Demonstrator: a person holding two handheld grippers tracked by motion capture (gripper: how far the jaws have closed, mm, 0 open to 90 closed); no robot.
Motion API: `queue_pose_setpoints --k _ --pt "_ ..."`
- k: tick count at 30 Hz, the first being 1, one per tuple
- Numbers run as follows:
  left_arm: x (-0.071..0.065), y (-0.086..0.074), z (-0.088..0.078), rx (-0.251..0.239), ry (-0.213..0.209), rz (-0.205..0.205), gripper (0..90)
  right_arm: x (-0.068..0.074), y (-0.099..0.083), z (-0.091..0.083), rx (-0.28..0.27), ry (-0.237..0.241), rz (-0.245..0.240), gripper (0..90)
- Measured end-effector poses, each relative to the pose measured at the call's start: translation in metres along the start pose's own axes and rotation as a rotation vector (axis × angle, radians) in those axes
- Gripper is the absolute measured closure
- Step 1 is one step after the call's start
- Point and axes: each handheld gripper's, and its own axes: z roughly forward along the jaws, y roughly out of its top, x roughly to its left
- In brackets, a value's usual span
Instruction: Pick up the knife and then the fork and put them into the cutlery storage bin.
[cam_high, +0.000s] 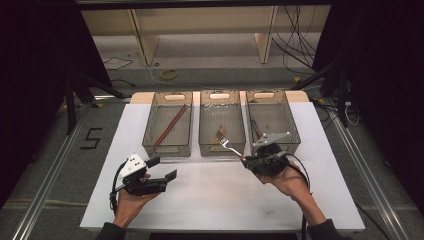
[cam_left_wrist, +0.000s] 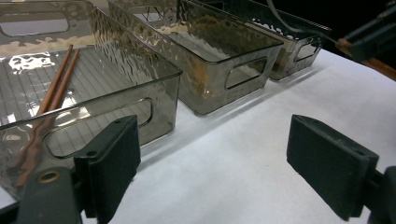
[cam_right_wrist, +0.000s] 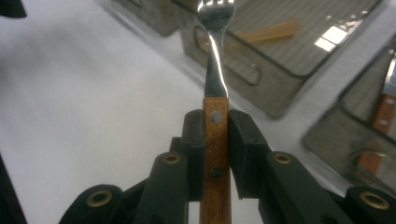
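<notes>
Fork (cam_high: 228, 144) handle wood sits clamped between the fingers (cam_right_wrist: 245, 144) of the right gripper (cam_high: 248, 159), the steel tines pointing away toward the near wall of the middle bin (cam_high: 222, 148). In the right gripper view the brown handle with its two rivets runs straight up between the two black pads, which press on it from both sides, and the shiny neck and tines rise past them over the bin's front edge. From the high view the fork's head lies over the front rim of that middle bin, tilted up and to the left.

Three smoky clear plastic bins stand side by side at the far part of the white tabletop (cam_high: 210, 195). A pair of reddish-brown chopsticks (cam_high: 170, 125) lies slanted in the left bin (cam_high: 168, 148). The middle bin has a small tan piece on its floor, too blurred to name. The right bin (cam_high: 295, 130) holds at least one wood-handled utensil, partly hidden behind the right gripper's grey plate.

The left gripper (cam_high: 165, 168) is held in the person's left hand (cam_high: 131, 202) above the bare tabletop, just in front of the left bin. Its fingers (cam_left_wrist: 109, 163) stand wide apart with nothing between them, as the left gripper view shows white tabletop in the gap.
</notes>
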Motion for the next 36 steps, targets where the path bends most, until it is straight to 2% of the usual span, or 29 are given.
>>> queue_pose_setpoints --k 10,18,36 --pt "0.0 -0.001 0.001 0.005 -0.003 -0.003 16.8 -0.039 0.01 -0.016 -0.062 -0.058 0.082 77.9" --pt "0.0 -0.001 0.002 0.006 -0.002 -0.006 16.8 -0.069 0.013 -0.019 -0.08 -0.099 0.146 77.9" --pt "0.001 -0.001 0.002 0.004 -0.003 -0.006 16.8 -0.119 0.042 -0.01 -0.02 -0.2 0.24 77.8"
